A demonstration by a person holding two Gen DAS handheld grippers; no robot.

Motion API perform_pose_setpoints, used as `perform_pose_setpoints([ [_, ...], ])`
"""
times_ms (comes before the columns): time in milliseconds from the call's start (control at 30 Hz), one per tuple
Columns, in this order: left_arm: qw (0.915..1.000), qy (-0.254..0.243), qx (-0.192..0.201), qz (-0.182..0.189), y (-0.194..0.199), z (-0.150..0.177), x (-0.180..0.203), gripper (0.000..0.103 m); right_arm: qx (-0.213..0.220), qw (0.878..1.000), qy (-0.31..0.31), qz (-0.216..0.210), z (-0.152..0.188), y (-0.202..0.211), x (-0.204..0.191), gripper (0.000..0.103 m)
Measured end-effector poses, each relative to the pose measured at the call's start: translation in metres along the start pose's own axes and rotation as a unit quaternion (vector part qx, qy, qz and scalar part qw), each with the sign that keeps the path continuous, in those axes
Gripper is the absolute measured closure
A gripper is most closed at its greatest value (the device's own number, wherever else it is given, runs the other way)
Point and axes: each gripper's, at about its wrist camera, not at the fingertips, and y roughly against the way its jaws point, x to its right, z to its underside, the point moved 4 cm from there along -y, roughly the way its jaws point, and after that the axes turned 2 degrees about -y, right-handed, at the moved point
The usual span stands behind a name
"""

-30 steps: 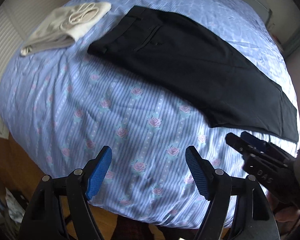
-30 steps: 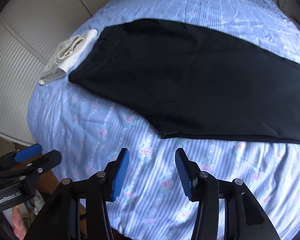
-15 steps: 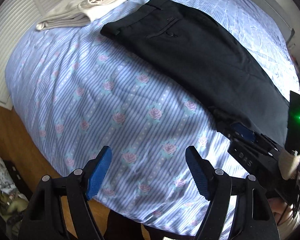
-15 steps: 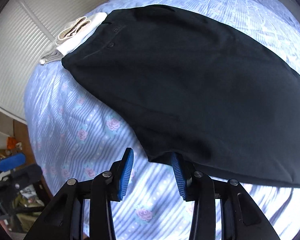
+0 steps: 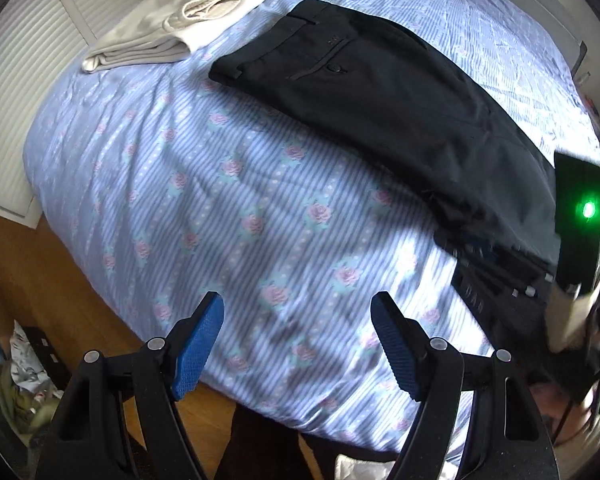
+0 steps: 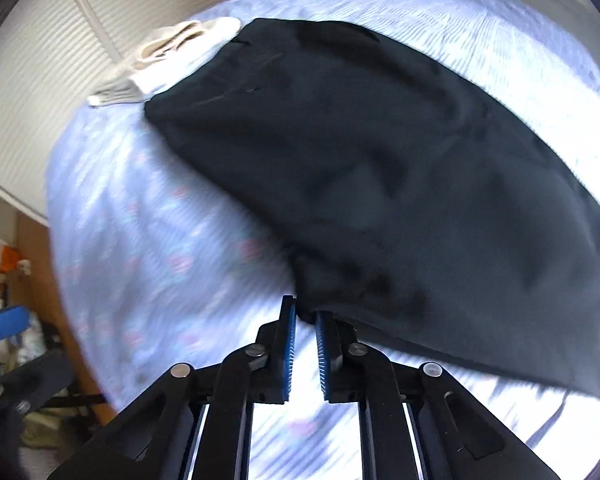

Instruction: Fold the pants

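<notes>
The black pants (image 5: 384,92) are laid flat on the blue striped bedspread (image 5: 236,200), waistband toward 11 o'clock and legs running to 4 o'clock in the left wrist view. In the right wrist view the pants (image 6: 380,168) are seen filling the upper right, their near corner at 6 o'clock.

The right gripper (image 6: 305,330) is seen nearly closed, its blue pads (image 6: 290,344) pinched on the near corner of the pants (some motion blur; a thin gap is left between the pads lower down). The same gripper (image 5: 480,256) is seen at 3 o'clock in the left wrist view, at the pants' edge, with a green light above it.

The left gripper (image 5: 296,344) is held wide open over the bedspread, nothing between its pads, well apart from the pants.

A folded cream garment (image 5: 172,28) is placed at 11 o'clock, just beside the waistband.
</notes>
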Motion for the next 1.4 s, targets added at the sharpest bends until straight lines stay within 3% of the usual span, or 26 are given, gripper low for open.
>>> perform_pose_setpoints([
  [100, 1.0, -0.007, -0.005, -0.002, 0.003, -0.002, -0.005, 0.028, -0.038, 0.999, 0.003, 0.006, 0.016, -0.024, -0.002, 0.1],
  [200, 0.9998, -0.021, 0.003, -0.001, 0.006, -0.01, -0.011, 0.028, -0.076, 0.997, -0.009, 0.001, 0.027, -0.037, -0.002, 0.099],
  [267, 0.9994, -0.033, 0.009, 0.005, 0.008, -0.017, -0.016, 0.028, -0.08, 0.997, -0.02, -0.005, 0.029, -0.022, -0.005, 0.093],
  [300, 0.9991, -0.041, 0.01, 0.01, 0.009, -0.022, -0.019, 0.028, -0.079, 0.996, -0.025, -0.013, 0.029, -0.014, -0.006, 0.082],
  [333, 0.9985, -0.051, 0.013, 0.014, 0.011, -0.027, -0.022, 0.028, -0.071, 0.997, -0.031, -0.018, 0.026, 0.001, -0.008, 0.068],
  [400, 0.9966, -0.073, 0.033, 0.02, 0.017, -0.043, -0.03, 0.028, -0.044, 0.998, -0.04, -0.011, 0.016, 0.025, -0.01, 0.059],
  [600, 0.9822, -0.149, 0.083, 0.079, 0.024, -0.121, -0.052, 0.027, 0.029, 0.994, -0.099, 0.019, -0.046, 0.072, -0.008, 0.056],
  [833, 0.9555, -0.227, 0.116, 0.149, -0.007, -0.256, -0.065, 0.027, 0.089, 0.974, -0.197, 0.072, -0.125, 0.082, -0.001, 0.056],
  [967, 0.9385, -0.278, 0.108, 0.173, -0.042, -0.329, -0.056, 0.027, 0.102, 0.959, -0.249, 0.084, -0.164, 0.066, 0.005, 0.056],
  [1100, 0.9284, -0.306, 0.076, 0.197, -0.088, -0.378, -0.036, 0.028, 0.092, 0.953, -0.277, 0.082, -0.193, 0.038, 0.002, 0.056],
  [1333, 0.9258, -0.312, 0.031, 0.211, -0.148, -0.408, -0.002, 0.034, 0.06, 0.957, -0.271, 0.084, -0.21, 0.003, -0.017, 0.056],
  [1400, 0.9259, -0.314, 0.021, 0.21, -0.159, -0.407, 0.006, 0.05, 0.05, 0.958, -0.27, 0.087, -0.208, -0.003, -0.02, 0.056],
])
